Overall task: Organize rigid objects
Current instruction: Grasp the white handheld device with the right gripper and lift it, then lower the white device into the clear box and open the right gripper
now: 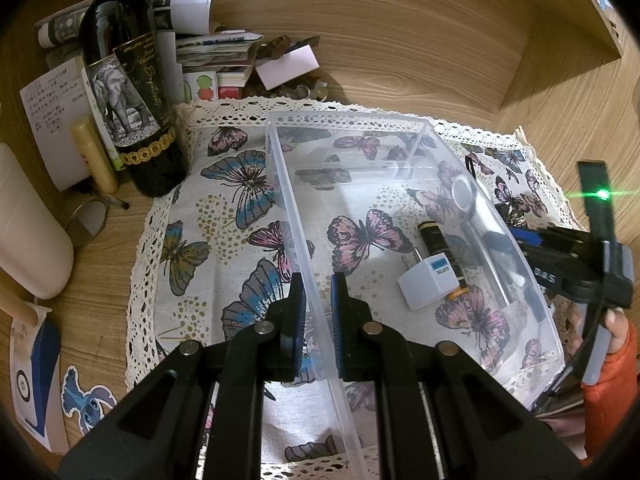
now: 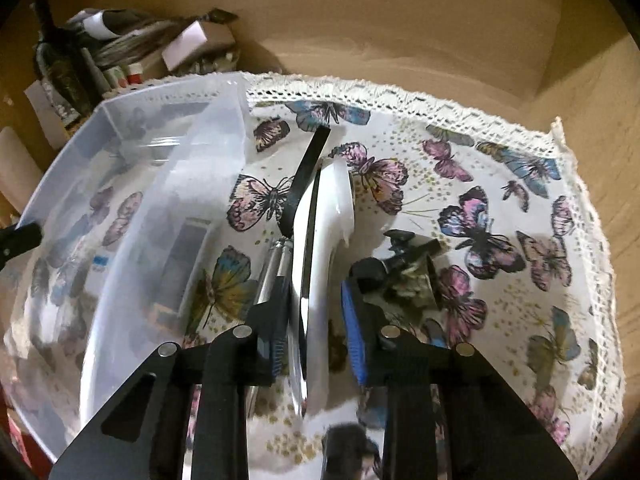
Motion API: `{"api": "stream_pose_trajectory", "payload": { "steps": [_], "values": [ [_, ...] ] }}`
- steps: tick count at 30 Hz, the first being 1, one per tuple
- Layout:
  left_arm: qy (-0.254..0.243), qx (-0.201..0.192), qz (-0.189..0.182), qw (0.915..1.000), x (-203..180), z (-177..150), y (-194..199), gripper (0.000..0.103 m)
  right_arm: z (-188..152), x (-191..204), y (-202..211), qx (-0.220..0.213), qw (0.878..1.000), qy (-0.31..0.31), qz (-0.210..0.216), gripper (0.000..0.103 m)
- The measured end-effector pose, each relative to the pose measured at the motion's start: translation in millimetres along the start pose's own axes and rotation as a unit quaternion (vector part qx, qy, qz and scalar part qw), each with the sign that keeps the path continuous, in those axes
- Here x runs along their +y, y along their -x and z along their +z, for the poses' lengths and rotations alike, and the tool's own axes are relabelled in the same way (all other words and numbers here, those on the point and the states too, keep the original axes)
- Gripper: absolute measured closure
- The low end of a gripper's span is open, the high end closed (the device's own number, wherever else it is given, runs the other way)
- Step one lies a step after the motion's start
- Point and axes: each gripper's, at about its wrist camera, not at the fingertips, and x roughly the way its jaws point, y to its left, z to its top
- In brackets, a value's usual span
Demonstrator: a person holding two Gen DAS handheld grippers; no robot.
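A clear plastic bin stands on a butterfly cloth. In it lie a white plug adapter and a black battery. My left gripper is shut on the bin's left wall. My right gripper is beside the bin's right wall and shows in the left wrist view. Its fingers straddle a white-backed mirror with a chrome stand; whether they press it is unclear. A small black clamp-like object lies just right of it.
A wine bottle, papers, a white container and a small round mirror crowd the wooden desk at left and back. A wooden shelf wall rises at the right. A sticker lies front left.
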Motion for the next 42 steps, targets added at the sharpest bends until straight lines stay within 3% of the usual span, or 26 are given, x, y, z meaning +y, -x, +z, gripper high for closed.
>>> {"api": "stream_pose_trajectory", "payload": {
  "steps": [3, 6, 21, 31, 42],
  "values": [
    [0.001, 0.000, -0.002, 1.0000, 0, 0, 0, 0.092, 3, 3, -12, 0.013, 1.000, 0.003, -0.002, 0.084],
    [0.001, 0.000, -0.002, 1.0000, -1, 0, 0, 0.092, 1, 6, -9, -0.001, 1.000, 0.008, -0.005, 0.086],
    [0.000, -0.001, -0.002, 1.0000, -1, -1, 0, 0.092, 0, 0, 67, -0.097, 0.995, -0.008, -0.007, 0.086],
    [-0.002, -0.001, -0.001, 1.0000, 1, 0, -1, 0.092, 8, 32, 107, -0.150, 0.988, 0.021, 0.027, 0.086],
    [-0.003, -0.001, 0.000, 1.0000, 1, 0, -1, 0.092, 15, 69, 102, -0.150, 0.985, 0.061, 0.050, 0.086]
  ]
}}
